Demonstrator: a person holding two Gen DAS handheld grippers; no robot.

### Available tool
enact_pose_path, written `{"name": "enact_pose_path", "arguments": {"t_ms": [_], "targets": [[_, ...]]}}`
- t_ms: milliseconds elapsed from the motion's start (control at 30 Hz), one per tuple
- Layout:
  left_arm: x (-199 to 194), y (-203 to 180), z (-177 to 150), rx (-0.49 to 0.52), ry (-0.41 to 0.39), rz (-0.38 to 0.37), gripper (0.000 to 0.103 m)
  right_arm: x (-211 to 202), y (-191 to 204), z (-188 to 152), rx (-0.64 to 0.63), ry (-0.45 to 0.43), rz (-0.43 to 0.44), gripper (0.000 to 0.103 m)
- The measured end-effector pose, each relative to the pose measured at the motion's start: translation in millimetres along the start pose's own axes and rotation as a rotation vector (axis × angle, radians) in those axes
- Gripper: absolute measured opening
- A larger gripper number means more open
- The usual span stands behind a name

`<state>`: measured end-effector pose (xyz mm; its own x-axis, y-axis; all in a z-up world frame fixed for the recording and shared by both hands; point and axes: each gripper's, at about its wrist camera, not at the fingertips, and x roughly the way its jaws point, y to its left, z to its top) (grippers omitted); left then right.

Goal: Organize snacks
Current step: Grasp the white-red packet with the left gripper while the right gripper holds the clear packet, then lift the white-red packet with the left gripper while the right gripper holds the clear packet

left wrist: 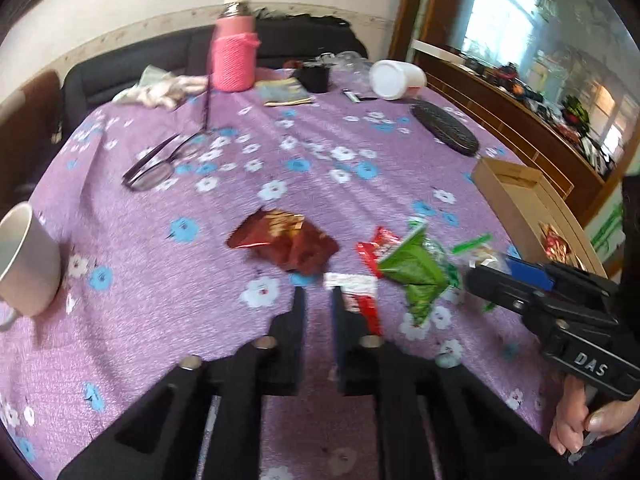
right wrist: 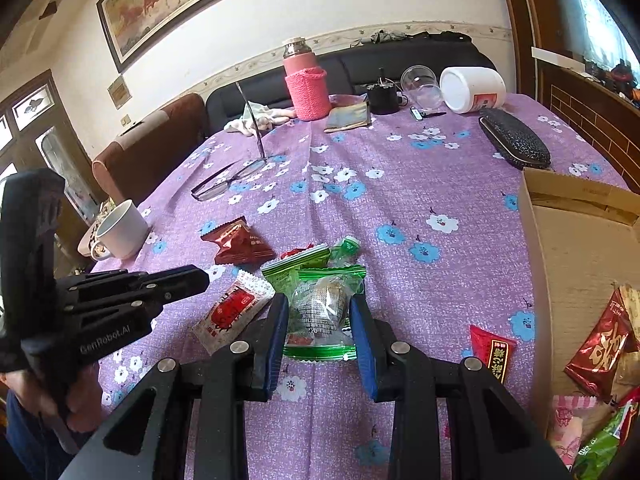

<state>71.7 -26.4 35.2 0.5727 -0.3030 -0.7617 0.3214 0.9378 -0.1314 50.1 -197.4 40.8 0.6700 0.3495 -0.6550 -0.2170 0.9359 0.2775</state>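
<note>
Sorting step: right claw (right wrist: 319,320) grasps the green packet (right wrist: 320,312), which next needs carrying to the box (right wrist: 580,248) at its right; left claw (left wrist: 319,304) nearly clenched, empty.

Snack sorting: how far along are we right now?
Partly done. Several packets already lie in the cardboard box. In hand: the right gripper is shut on a clear green-edged snack packet. The left gripper is nearly shut and holds nothing. Left on the tablecloth: the dark red packet, the white-and-red packet, other green packets and a red packet beside the box.
</note>
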Motion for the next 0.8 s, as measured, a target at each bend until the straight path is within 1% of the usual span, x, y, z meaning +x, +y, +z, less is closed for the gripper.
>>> {"name": "enact_pose_path", "arguments": {"t_ms": [33,67,100,133,267,300,367,400,433,567,667,700,800], "targets": [[2,0,0,-0.004,0.009,-0.014,0.036,-1,1,0,-0.002,-0.001,0.002,0.034],[4,-1,-1,-0.006,0.023,-0.029,0.041,-2,1,0,-0.002,-0.004,0.005,0.034],[7,-4,-3,-0.004,0.040,-0.046,0.053,-2,0,0,0.000,-0.005,0.006,0.034],[8,-8,-4,0.005,0.046,-0.054,0.060,-3,0,1,0.003,-0.007,0.010,0.034],[10,-30,-8,0.075,0.037,-0.050,0.061,-4,0,1,0.008,-0.009,0.011,0.034],[13,-35,-9,0.090,0.043,-0.032,0.061,-4,-1,1,0.009,-0.009,0.013,0.034],[21,-39,-11,0.099,0.060,0.014,0.051,-5,0,2,0.009,-0.013,0.014,0.034],[26,-39,-12,0.099,0.078,0.024,0.033,-5,0,2,0.009,-0.014,0.013,0.034],[29,-39,-13,0.099,0.088,0.036,0.028,-5,0,2,0.009,-0.013,0.014,0.034],[27,-39,-15,0.106,0.075,0.059,0.027,-6,0,2,0.009,-0.014,0.013,0.034],[26,-39,-15,0.094,0.053,0.068,0.022,-6,1,2,0.005,-0.015,0.008,0.034],[23,-38,-15,0.084,0.037,0.068,0.022,-6,1,2,0.006,-0.015,0.008,0.034],[8,-37,-10,0.064,-0.057,0.090,0.022,-7,0,2,0.010,-0.024,0.005,0.034]]}}
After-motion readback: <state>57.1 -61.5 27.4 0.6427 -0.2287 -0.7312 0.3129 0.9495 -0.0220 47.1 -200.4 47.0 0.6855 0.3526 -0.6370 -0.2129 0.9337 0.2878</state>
